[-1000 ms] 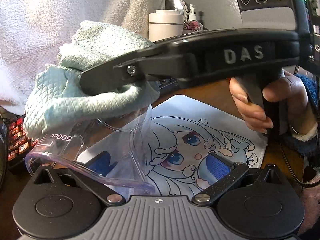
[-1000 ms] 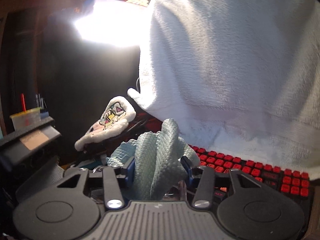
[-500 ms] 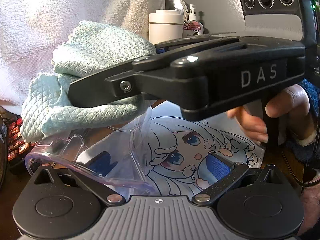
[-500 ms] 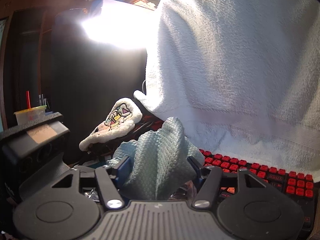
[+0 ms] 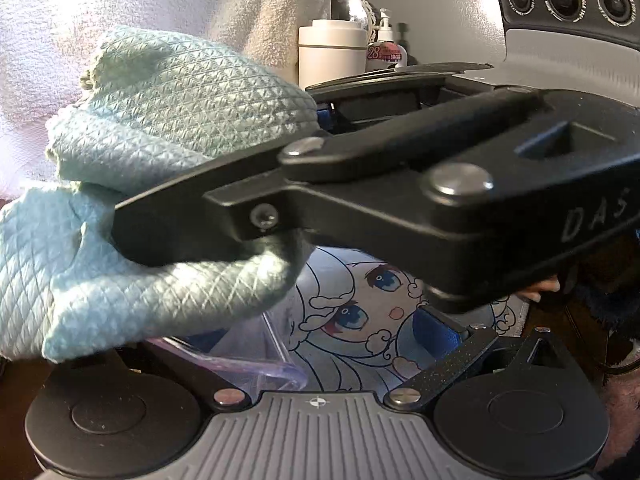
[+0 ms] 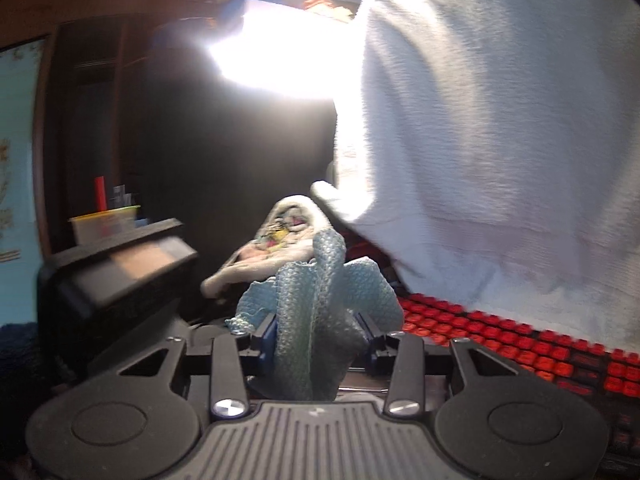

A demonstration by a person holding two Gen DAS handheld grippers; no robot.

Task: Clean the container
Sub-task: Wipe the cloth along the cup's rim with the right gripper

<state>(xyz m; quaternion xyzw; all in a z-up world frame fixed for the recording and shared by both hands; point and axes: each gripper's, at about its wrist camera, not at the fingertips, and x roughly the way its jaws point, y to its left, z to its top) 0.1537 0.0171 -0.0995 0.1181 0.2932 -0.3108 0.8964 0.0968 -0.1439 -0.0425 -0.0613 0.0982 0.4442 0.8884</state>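
Observation:
A clear plastic container (image 5: 256,364) with a purple-tinted rim sits between the fingers of my left gripper (image 5: 316,336), which is shut on it. Most of the container is hidden under a pale blue waffle cloth (image 5: 160,184). My right gripper (image 5: 168,216) reaches in from the right and crosses the left wrist view, shut on that cloth. In the right wrist view the cloth (image 6: 320,320) bulges up between the blue pads (image 6: 266,336) of the right gripper (image 6: 316,340). A hand (image 5: 544,288) on the right gripper's handle shows only as fingertips.
A mouse pad with a cartoon face (image 5: 360,308) lies under the left gripper. A white towel (image 6: 500,140) hangs above a keyboard with red keys (image 6: 520,348). A white canister (image 5: 332,52) and a pump bottle (image 5: 386,48) stand at the back. A plush slipper (image 6: 272,240) lies beyond the cloth.
The right gripper has swung closer to the left wrist camera and lower, and the cloth now covers most of the container. The container has stayed put in the left gripper.

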